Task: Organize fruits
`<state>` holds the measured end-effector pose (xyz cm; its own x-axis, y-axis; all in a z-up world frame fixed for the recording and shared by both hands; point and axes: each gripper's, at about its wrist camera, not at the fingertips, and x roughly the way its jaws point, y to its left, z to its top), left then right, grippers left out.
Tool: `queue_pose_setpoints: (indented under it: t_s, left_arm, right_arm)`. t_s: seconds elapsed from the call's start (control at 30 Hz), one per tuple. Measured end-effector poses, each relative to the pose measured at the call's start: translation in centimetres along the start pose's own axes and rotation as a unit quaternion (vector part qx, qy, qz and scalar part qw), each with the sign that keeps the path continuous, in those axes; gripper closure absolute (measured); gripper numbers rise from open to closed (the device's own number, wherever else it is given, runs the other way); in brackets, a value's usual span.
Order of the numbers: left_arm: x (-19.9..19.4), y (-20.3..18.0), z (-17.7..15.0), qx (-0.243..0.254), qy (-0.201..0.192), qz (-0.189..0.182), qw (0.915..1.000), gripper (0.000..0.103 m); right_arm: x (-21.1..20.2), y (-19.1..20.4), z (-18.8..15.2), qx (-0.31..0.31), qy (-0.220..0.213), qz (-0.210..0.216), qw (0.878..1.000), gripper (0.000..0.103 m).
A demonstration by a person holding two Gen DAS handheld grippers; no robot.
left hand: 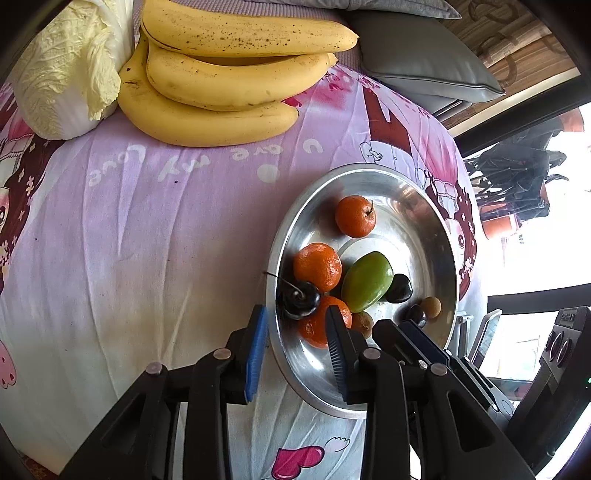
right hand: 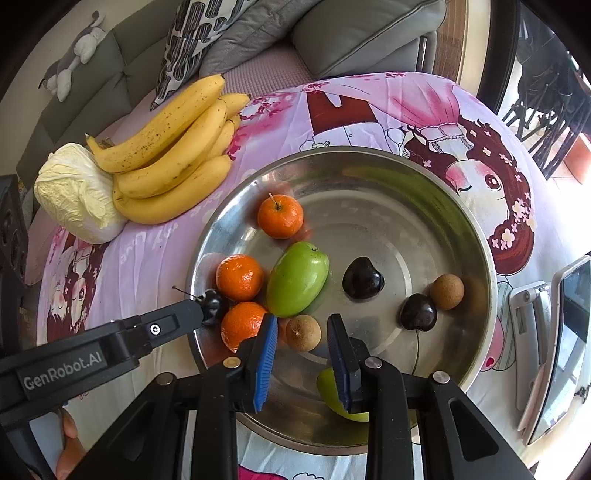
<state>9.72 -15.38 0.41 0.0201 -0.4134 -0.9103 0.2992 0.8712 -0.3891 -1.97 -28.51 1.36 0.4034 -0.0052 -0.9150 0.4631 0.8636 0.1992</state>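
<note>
A steel bowl [right hand: 369, 151] on the pink cloth holds three tangerines [right hand: 239, 277], a green fruit [right hand: 297, 278], dark cherries [right hand: 362, 278] and longans [right hand: 447, 291]. My left gripper [left hand: 296, 308] stands open over the bowl's left rim [left hand: 369, 168]. A stemmed cherry [left hand: 299, 299] lies between its fingertips, with slim gaps on both sides. My right gripper [right hand: 303, 317] is open over the bowl's near side. A longan [right hand: 303, 332] rests between its pads without touching them. A second green fruit [right hand: 328, 387] is partly hidden behind its right finger.
A bunch of bananas [right hand: 173, 147] and a napa cabbage [right hand: 74, 195] lie on the cloth beyond the bowl to the left. A tablet on a stand [right hand: 565, 332] is at the right table edge. Grey sofa cushions [right hand: 362, 33] sit behind. A hand [right hand: 70, 443] holds the left gripper.
</note>
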Motion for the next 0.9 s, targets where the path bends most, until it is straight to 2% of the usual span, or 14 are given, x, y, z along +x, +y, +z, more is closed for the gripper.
queue_pose_setpoints:
  t_s: [0.17, 0.23, 0.27, 0.3, 0.33, 0.4, 0.5, 0.57, 0.63, 0.7, 0.9]
  left_arm:
    - [-1.1, 1.2, -0.6, -0.002, -0.013, 0.020, 0.9997, 0.067]
    - [-1.5, 2.0, -0.9, -0.004, -0.019, 0.045, 0.9988, 0.055]
    - [-1.6, 2.5, -1.0, -0.006, -0.022, 0.060, 0.9979, 0.052]
    - [-1.7, 3.0, -1.2, -0.006, -0.025, 0.077, 0.9967, 0.048]
    - [-1.8, 3.5, -1.4, -0.007, -0.027, 0.094, 0.9951, 0.046]
    - [-1.9, 4.6, -1.8, -0.011, -0.030, 0.121, 0.9922, 0.042]
    - [-2.1, 6.3, -2.3, -0.020, -0.036, 0.146, 0.9884, 0.029]
    - [-2.2, 7.2, -2.6, -0.022, -0.040, 0.164, 0.9854, 0.027]
    - [-2.2, 7.9, -3.0, -0.025, -0.042, 0.175, 0.9833, 0.018]
    - [-2.3, 8.6, -3.3, -0.027, -0.047, 0.183, 0.9815, 0.013]
    - [-2.4, 9.9, -4.2, -0.026, -0.058, 0.194, 0.9789, 0.008]
  right_arm:
    - [0.1, 0.6, -0.2, -0.009, 0.005, -0.002, 1.000, 0.072]
    - [0.2, 1.0, -0.3, -0.013, 0.008, -0.001, 1.000, 0.072]
    - [0.3, 1.2, -0.3, -0.016, 0.010, 0.000, 1.000, 0.071]
    - [0.4, 1.5, -0.4, -0.019, 0.013, -0.001, 1.000, 0.069]
    - [0.5, 1.8, -0.5, -0.024, 0.015, -0.003, 1.000, 0.062]
    - [0.5, 2.3, -0.7, -0.031, 0.016, -0.010, 0.999, 0.040]
    - [0.4, 2.7, -0.8, -0.029, 0.015, -0.011, 0.999, 0.039]
    - [0.6, 3.0, -0.9, -0.034, 0.020, -0.010, 0.999, 0.037]
    - [1.2, 3.3, -1.0, -0.039, 0.030, -0.020, 0.999, 0.035]
    - [1.6, 3.4, -1.1, -0.042, 0.039, -0.022, 0.998, 0.034]
    - [1.5, 4.0, -1.4, -0.046, 0.036, -0.022, 0.998, 0.028]
